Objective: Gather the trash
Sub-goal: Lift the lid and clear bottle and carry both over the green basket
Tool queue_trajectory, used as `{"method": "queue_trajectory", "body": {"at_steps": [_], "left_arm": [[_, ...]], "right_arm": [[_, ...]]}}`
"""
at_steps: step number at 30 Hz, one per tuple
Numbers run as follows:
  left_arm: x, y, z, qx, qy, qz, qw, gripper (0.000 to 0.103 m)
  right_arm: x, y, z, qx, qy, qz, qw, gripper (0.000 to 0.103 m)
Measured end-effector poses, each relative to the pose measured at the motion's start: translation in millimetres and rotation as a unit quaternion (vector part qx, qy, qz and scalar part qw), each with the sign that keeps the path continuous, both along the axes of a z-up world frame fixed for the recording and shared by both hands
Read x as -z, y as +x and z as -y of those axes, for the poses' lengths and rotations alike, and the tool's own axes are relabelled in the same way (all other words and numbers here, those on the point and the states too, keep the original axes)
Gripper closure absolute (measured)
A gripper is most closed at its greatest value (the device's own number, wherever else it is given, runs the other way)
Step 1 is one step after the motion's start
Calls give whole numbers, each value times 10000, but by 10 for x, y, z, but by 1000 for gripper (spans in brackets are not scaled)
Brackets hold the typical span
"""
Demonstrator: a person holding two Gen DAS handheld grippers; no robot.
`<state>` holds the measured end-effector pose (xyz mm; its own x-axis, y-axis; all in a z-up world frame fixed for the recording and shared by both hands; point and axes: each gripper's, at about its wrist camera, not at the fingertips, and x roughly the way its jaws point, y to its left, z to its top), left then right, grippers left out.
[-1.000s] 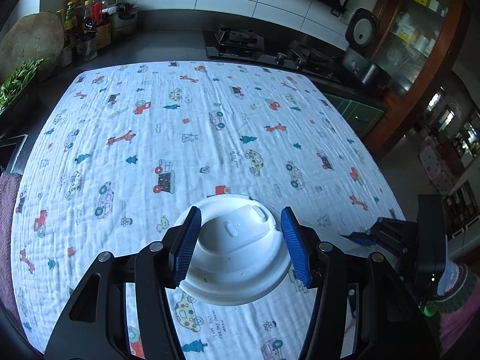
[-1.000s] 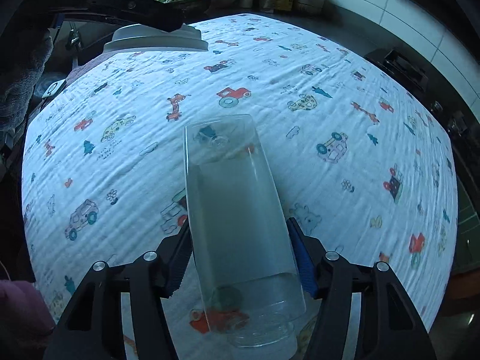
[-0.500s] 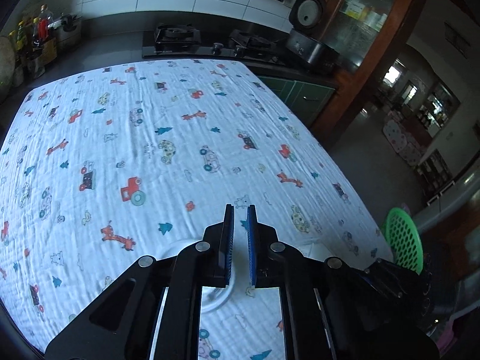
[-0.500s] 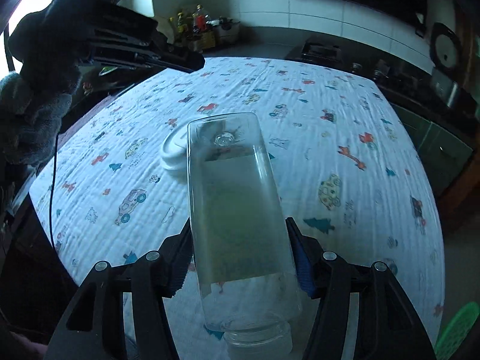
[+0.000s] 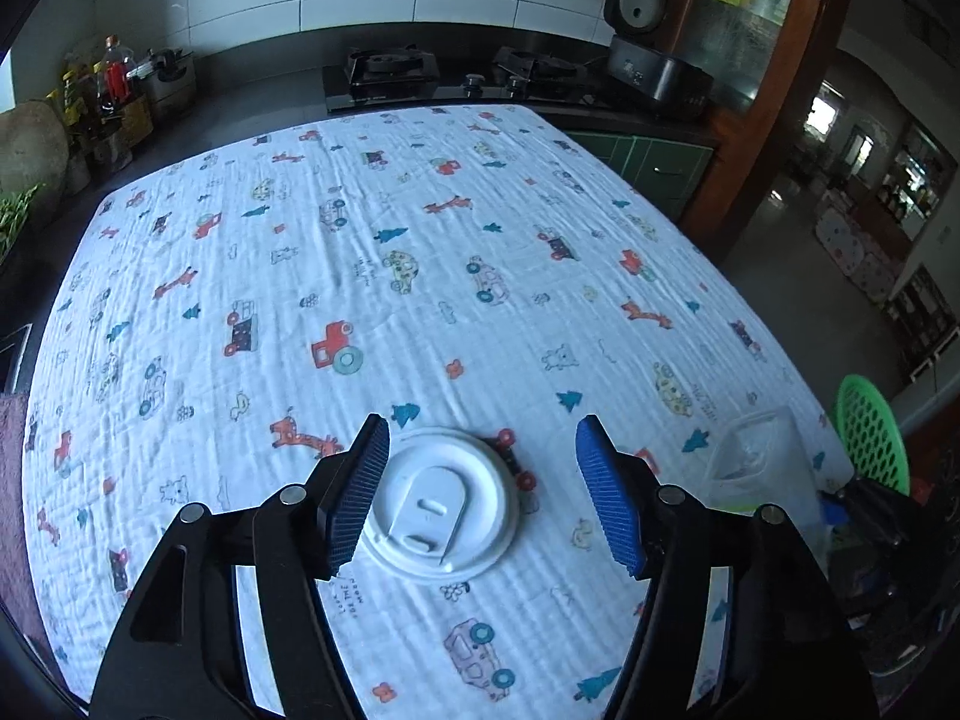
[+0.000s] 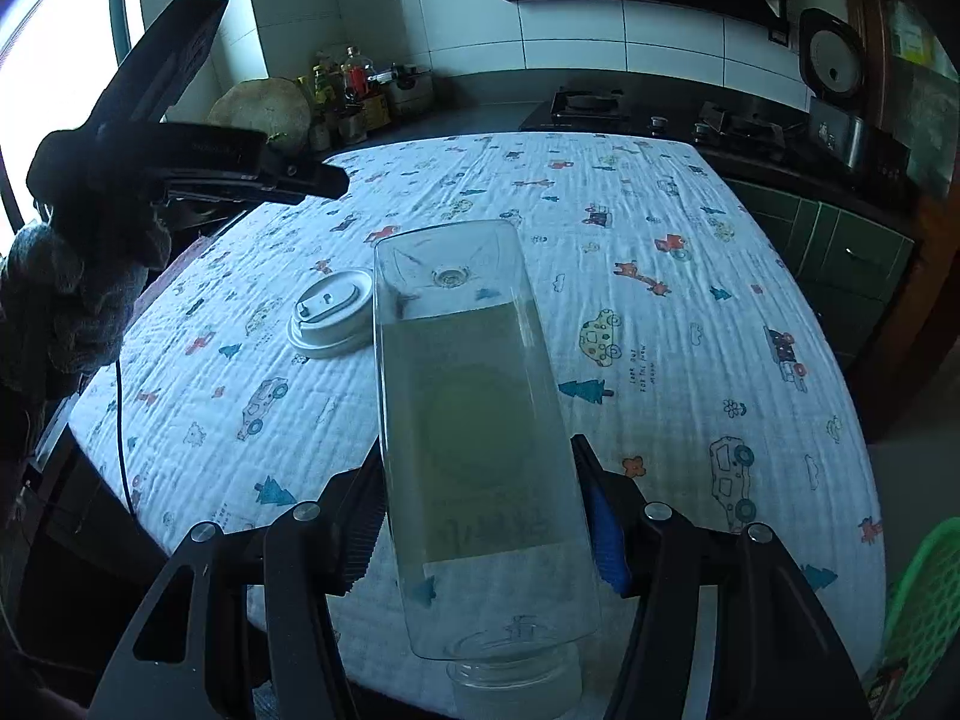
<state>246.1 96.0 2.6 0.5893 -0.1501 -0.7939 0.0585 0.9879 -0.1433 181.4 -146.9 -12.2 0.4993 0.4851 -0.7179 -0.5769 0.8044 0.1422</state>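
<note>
A white plastic cup lid [image 5: 444,504] lies flat on the printed cloth, also seen in the right wrist view as the lid [image 6: 330,321]. My left gripper [image 5: 485,438] hovers over it. Its jaws are opening and stand wide, with the lid between them and no pad pressing on it. My right gripper [image 6: 477,468] is shut on a clear plastic bottle [image 6: 474,408] with a pale label, base pointing away and cap towards the camera. In the left wrist view the bottle [image 5: 753,450] shows at the right table edge. A green mesh basket [image 5: 870,432] stands beyond that edge.
The table under the white cloth [image 5: 420,252] ends close on the right, with the basket [image 6: 924,600] below. Behind are a stove [image 5: 384,75], a rice cooker [image 5: 645,54] and condiment bottles [image 5: 114,90]. A gloved hand carries the left gripper [image 6: 240,174] above the table's left side.
The left gripper held the lid lifted, then let it go onto the cloth and closed; now its jaws stand wide over it. The right gripper rolled and swung right with the bottle.
</note>
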Motion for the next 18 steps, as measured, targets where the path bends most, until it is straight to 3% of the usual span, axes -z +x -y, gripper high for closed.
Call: {"method": "queue_trajectory", "body": {"at_steps": [4,6,9,18], "left_arm": [[283,0,-13,0,208,-172,9996,32],[409,11,17,36,353,-243,9991,25],[561,32,53,82,635,-246,9976,24],[760,72,55,107,721,-319,9968,22]], "right_arm": [[8,-31,-28,8,49,-11,10000,47],[4,-53,-26,31,51,8,10000,47],[-5,-90,2,91,61,39,9999,47],[14,-125,109,242,27,43,9997,47]]}}
